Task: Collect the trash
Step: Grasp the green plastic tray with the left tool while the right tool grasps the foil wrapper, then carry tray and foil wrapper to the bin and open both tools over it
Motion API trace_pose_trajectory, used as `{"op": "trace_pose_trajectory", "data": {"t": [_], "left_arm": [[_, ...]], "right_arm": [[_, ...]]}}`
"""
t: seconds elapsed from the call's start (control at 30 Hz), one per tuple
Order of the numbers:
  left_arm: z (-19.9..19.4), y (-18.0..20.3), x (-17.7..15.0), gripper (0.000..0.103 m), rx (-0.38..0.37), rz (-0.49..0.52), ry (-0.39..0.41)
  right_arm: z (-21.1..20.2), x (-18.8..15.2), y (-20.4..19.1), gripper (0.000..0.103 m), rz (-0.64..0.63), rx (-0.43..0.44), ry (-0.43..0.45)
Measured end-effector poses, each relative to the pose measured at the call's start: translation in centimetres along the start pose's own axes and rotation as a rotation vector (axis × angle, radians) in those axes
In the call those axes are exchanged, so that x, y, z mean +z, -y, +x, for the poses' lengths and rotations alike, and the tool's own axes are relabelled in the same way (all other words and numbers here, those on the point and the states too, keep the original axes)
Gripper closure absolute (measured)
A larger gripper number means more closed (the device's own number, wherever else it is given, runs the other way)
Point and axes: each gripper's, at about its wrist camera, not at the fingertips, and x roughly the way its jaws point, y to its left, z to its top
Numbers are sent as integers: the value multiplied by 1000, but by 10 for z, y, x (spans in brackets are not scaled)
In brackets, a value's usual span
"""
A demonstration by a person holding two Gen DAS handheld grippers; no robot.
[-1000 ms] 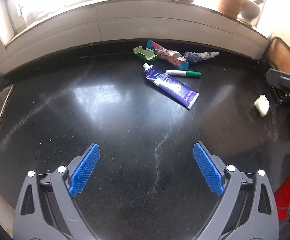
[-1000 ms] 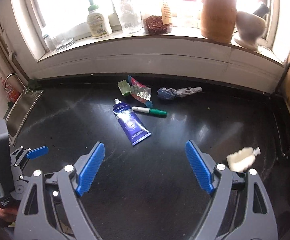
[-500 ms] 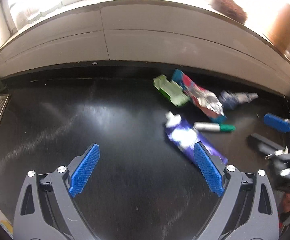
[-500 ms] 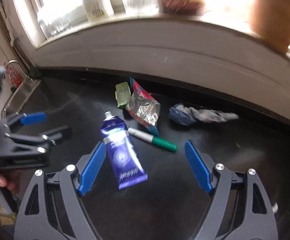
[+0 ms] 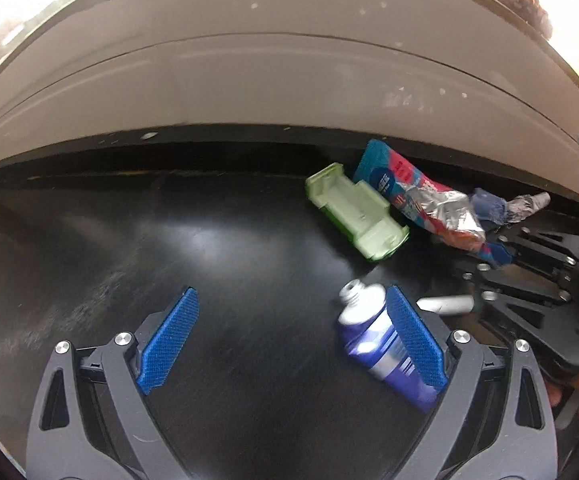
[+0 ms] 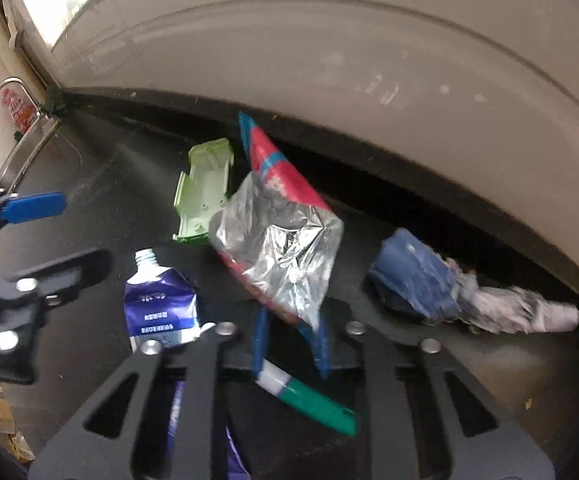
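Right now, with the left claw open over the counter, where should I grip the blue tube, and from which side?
Grip the blue tube across its fuller body just below the uncapped neck, coming down from above. It lies flat on the counter, long sides exposed. The left claw needs shifting right first: the tube lies under its right finger.

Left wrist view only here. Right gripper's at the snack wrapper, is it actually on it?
Observer: Looks so. The right gripper has just been closing, and the snack wrapper has its lower corner between the pads.
Operator: Marker caught too?
Observer: No. The marker lies on the counter under the fingers, green end nearest the camera.
Operator: That blue wad touching the wrapper?
Observer: No, the crumpled wad sits clearly apart, to the wrapper's right.
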Motion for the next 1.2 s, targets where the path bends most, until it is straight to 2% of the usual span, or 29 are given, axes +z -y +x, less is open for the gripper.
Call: {"op": "trace_pose_trajectory", "data": {"t": [0.03, 0.13, 0.33, 0.43, 0.47, 0.5, 0.6, 0.7, 0.87, 1.1, 1.2], "left_arm": [[4, 5, 3, 11, -11, 2, -1], [17, 19, 13, 11, -21, 11, -6], [50, 34, 32, 12, -12, -11, -32], [59, 34, 36, 37, -15, -37, -38], [58, 34, 37, 50, 2, -38, -25], [58, 33, 37, 56, 3, -43, -30], [48, 27, 33, 64, -7, -64, -14], [25, 28, 21, 69, 4, -33, 13], [-23, 24, -11, 69, -8, -9, 50], [-89, 9, -80, 69, 2, 51, 92], [-101, 13, -105, 69, 3, 57, 94]], "right_arm": [[-8, -3, 4, 95, 3, -7, 11], [-26, -12, 20, 95, 31, -20, 33], [-41, -26, 40, 95, 76, -42, 20], [-46, -32, 44, 95, 85, -52, 17], [-47, -32, 44, 95, 89, -54, 17], [-49, -34, 45, 95, 93, -55, 17], [-59, -39, 43, 95, 95, -59, 29], [-73, -40, 36, 95, 91, -58, 39], [-104, -53, 18, 95, 75, -63, 69], [-147, -91, -25, 95, 50, -68, 100], [-157, -108, -47, 95, 37, -61, 103]]}}
